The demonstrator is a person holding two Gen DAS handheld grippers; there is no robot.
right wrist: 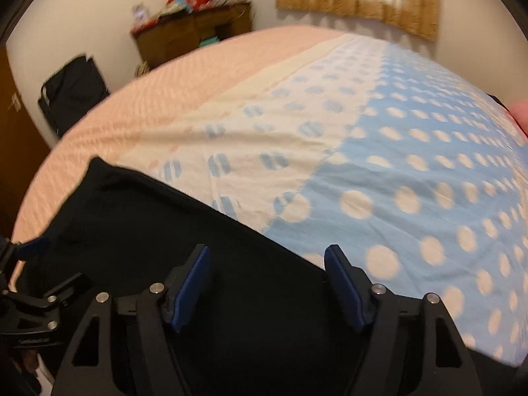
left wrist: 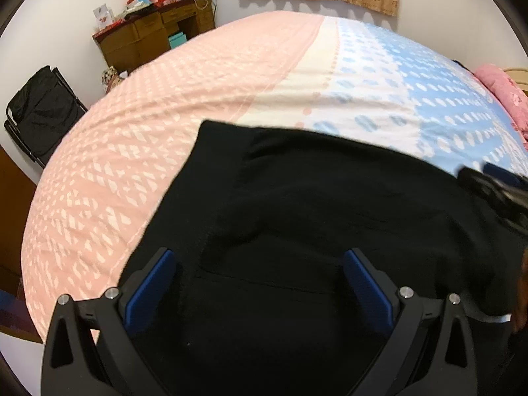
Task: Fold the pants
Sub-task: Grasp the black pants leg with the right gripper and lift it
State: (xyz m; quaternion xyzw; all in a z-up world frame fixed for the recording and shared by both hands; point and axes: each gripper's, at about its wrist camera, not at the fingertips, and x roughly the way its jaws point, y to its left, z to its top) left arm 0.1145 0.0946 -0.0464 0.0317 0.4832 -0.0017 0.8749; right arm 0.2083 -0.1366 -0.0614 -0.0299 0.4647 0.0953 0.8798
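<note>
Black pants lie folded on the bed near its front edge; they also show in the right wrist view. My left gripper is open, just above the pants, with nothing between its blue pads. My right gripper is open over the pants' right edge, also empty. The right gripper shows at the right edge of the left wrist view; the left gripper shows at the left edge of the right wrist view.
The bed cover is pink on the left and blue with white dots on the right. A wooden desk with clutter stands at the far wall. A black bag on a chair is at left. A pink pillow lies at right.
</note>
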